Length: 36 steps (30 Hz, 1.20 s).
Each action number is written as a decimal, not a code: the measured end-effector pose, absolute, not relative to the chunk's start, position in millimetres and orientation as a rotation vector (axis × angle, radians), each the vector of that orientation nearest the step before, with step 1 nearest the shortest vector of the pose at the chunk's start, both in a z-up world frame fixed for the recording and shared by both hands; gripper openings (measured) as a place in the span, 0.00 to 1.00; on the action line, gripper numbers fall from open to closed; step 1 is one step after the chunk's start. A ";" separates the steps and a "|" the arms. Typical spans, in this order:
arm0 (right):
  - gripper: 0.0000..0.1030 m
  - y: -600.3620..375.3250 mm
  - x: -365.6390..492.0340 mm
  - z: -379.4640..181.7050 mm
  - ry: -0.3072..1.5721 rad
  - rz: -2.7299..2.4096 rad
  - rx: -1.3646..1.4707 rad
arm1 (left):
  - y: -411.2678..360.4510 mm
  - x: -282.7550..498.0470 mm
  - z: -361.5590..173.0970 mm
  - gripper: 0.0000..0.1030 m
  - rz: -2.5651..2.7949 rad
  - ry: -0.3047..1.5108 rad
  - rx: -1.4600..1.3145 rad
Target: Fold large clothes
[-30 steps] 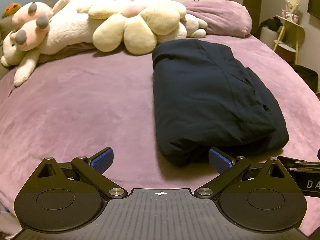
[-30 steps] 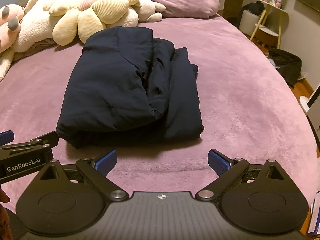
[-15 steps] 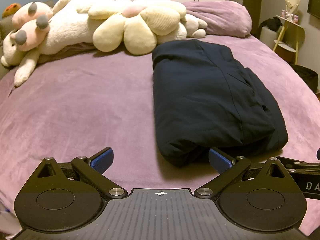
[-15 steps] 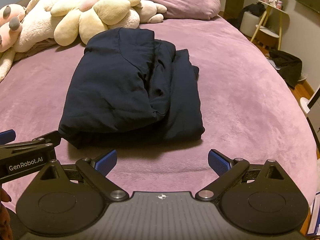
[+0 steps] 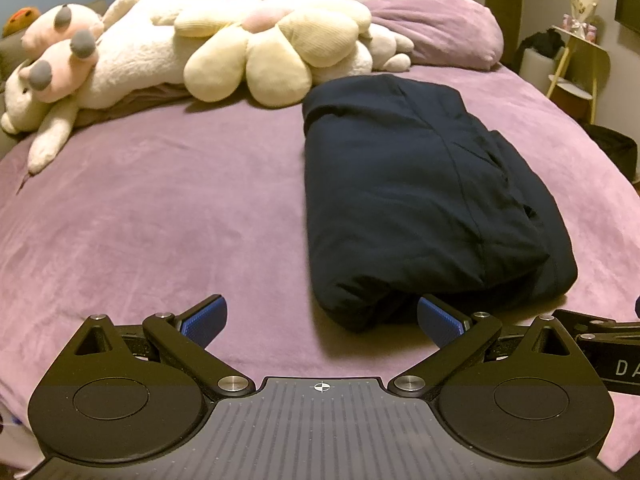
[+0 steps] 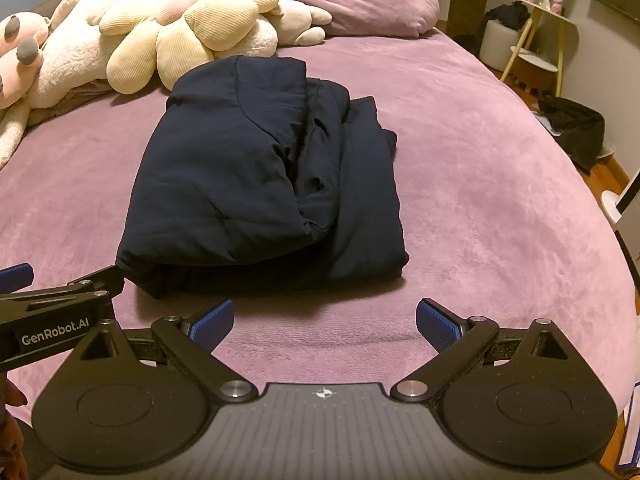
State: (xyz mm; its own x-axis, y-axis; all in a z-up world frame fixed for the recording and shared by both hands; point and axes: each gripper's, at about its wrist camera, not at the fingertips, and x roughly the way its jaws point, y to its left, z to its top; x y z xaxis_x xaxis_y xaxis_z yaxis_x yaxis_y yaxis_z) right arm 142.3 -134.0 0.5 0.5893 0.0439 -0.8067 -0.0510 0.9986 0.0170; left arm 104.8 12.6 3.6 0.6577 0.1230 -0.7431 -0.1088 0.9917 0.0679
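Observation:
A dark navy padded garment point(image 5: 416, 200) lies folded in a thick bundle on the purple bed point(image 5: 160, 208). It also shows in the right wrist view point(image 6: 256, 184), with a thinner layer sticking out on its right side. My left gripper point(image 5: 322, 320) is open and empty, just in front of the bundle's near left corner. My right gripper point(image 6: 324, 322) is open and empty, a little in front of the bundle's near edge. The left gripper's side shows at the left edge of the right wrist view point(image 6: 60, 300).
Cream and pink plush toys point(image 5: 248, 52) and a purple pillow point(image 5: 436, 32) lie along the head of the bed. A small side table point(image 6: 536, 32) and a dark bag point(image 6: 572, 128) stand on the floor to the right of the bed.
Both grippers have drifted slightly; the garment sits a touch lower in the right wrist view. Nothing was taken hold of or let go.

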 end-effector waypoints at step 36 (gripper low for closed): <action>0.95 -137.7 140.0 1.6 0.922 0.053 -0.002 | 6.8 103.3 2.7 1.00 0.130 0.856 0.024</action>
State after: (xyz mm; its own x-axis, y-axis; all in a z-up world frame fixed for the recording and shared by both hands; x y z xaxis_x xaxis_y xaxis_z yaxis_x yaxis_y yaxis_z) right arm 140.0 -137.7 1.6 0.6031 0.0447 -0.7964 -0.0468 0.9987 0.0206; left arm 103.3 6.8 2.7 0.6479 0.1242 -0.7515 -0.1050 0.9918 0.0734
